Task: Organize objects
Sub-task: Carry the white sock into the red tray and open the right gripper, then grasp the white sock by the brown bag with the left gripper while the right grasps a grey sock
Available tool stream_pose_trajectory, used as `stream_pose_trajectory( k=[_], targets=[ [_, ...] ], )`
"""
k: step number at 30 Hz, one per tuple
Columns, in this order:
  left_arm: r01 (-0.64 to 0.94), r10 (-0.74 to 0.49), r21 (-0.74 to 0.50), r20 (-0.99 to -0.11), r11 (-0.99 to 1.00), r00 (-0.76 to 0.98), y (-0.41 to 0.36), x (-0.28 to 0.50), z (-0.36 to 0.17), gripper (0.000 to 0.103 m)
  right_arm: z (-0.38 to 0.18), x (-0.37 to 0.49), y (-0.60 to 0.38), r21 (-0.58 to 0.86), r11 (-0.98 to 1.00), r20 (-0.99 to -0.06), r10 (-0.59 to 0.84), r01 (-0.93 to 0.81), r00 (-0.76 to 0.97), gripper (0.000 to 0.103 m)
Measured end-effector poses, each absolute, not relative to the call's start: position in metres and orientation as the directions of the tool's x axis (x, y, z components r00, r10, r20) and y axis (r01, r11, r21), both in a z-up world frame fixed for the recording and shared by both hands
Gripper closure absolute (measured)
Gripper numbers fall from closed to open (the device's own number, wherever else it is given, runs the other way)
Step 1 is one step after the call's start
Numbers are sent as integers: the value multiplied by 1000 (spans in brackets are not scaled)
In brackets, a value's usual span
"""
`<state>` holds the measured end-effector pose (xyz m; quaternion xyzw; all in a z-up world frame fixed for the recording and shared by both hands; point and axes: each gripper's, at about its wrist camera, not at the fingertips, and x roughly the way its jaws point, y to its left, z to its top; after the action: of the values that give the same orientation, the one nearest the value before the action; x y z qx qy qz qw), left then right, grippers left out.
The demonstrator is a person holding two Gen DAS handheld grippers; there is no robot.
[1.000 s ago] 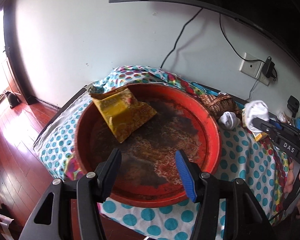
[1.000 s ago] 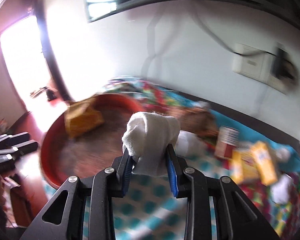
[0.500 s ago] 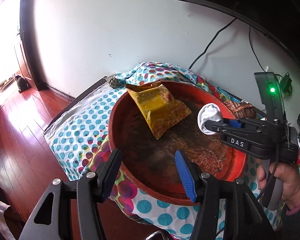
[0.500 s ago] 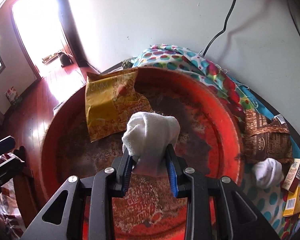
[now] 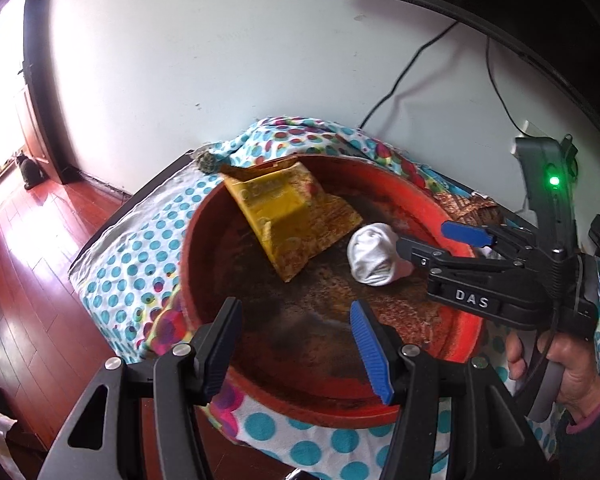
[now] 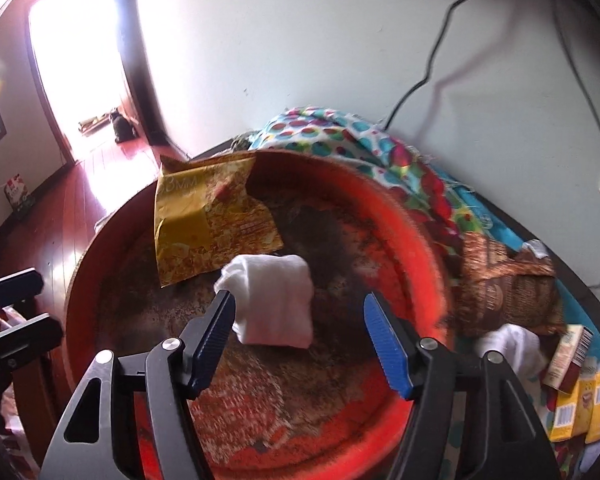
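A big red basin (image 5: 204, 240) (image 6: 428, 240) stands on the polka-dot cloth. A yellow snack bag (image 5: 288, 216) (image 6: 204, 224) leans on its far side. A white sock ball (image 5: 374, 256) (image 6: 272, 300) is in the basin beside the bag, against the left finger of my right gripper. My right gripper (image 6: 304, 328) (image 5: 428, 240) is open around the sock, over the basin. My left gripper (image 5: 296, 336) is open and empty above the basin's near rim.
A brown snack bag (image 6: 508, 292), another white sock ball (image 6: 508, 348) and several yellow cartons (image 6: 580, 400) lie on the cloth right of the basin. Wall with cables and a socket (image 5: 528, 132) stands behind. Red wooden floor (image 5: 16, 280) lies to the left.
My right gripper carried the sock ball over the basin, then opened and let it go beside the yellow bag. My left gripper stayed open and shifted slightly.
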<state>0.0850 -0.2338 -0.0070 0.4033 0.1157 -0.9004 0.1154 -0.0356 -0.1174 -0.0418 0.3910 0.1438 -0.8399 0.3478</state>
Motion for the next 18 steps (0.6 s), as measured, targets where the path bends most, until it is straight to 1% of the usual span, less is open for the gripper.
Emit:
stream_pose_trajectory(
  k=[3, 7, 14, 18],
  targets=[
    [248, -84, -111, -746, -962, -661, -211, 75, -2, 46, -30, -30, -75, 50, -756, -728, -475, 653, -494, 36],
    [163, -24, -113, -747, -980, -664, -172, 59, 0, 46, -24, -27, 4, 44, -838, -701, -414, 544, -580, 34],
    [16, 100, -145, -752, -989, -651, -98, 25, -4, 46, -31, -33, 160, -3, -965, -698, -187, 264, -691, 34],
    [-27, 137, -156, -759, -987, -637, -66, 6, -12, 46, -44, -38, 220, -8, -989, -712, -99, 149, -695, 34]
  ],
)
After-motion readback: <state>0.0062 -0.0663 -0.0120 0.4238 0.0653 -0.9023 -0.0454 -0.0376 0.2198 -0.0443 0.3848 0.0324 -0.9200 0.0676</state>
